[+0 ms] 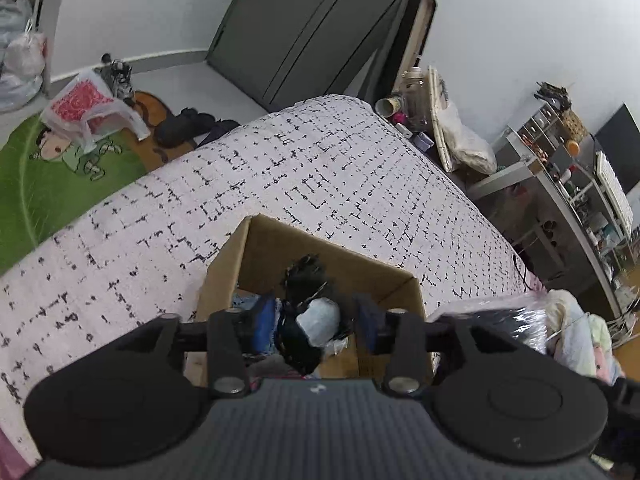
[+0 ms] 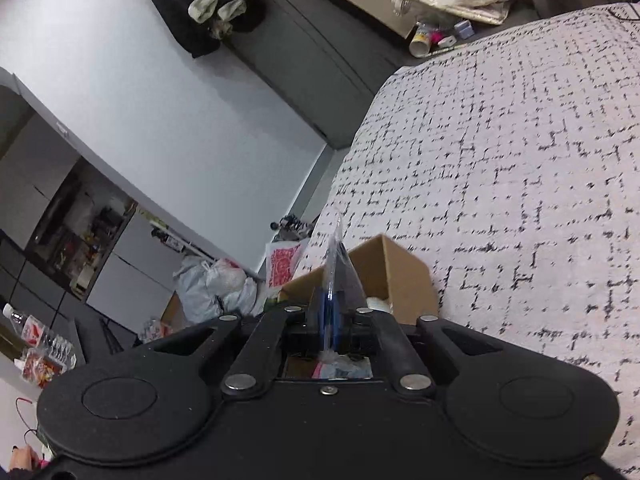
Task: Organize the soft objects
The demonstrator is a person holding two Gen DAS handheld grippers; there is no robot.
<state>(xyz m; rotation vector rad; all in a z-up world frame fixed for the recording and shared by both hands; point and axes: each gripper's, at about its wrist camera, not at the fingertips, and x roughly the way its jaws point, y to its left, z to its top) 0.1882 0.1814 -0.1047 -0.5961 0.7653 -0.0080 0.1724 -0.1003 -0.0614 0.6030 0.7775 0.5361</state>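
An open cardboard box (image 1: 320,248) stands on the bed, with pale cloth items inside. My left gripper (image 1: 318,326) hangs over it, pointing down into it. A black and pale blue soft bundle (image 1: 308,312) sits between its blue pads (image 1: 266,326), with a gap on each side, so the jaws stand open around it. In the right wrist view the same box (image 2: 400,268) lies just ahead. My right gripper (image 2: 330,312) is shut on the thin edge of a clear plastic bag (image 2: 336,268) that sticks up between the pads. The wrapped dark package (image 1: 500,320) shows at the right of the left wrist view.
The box rests on a bed cover (image 1: 360,160) that is white with black marks. A pile of pastel cloth (image 1: 580,332) lies at the bed's right edge. On the floor are a green rug (image 1: 60,180), plastic bags (image 1: 84,108) and dark clothes. Cluttered shelves (image 1: 560,184) stand at the right.
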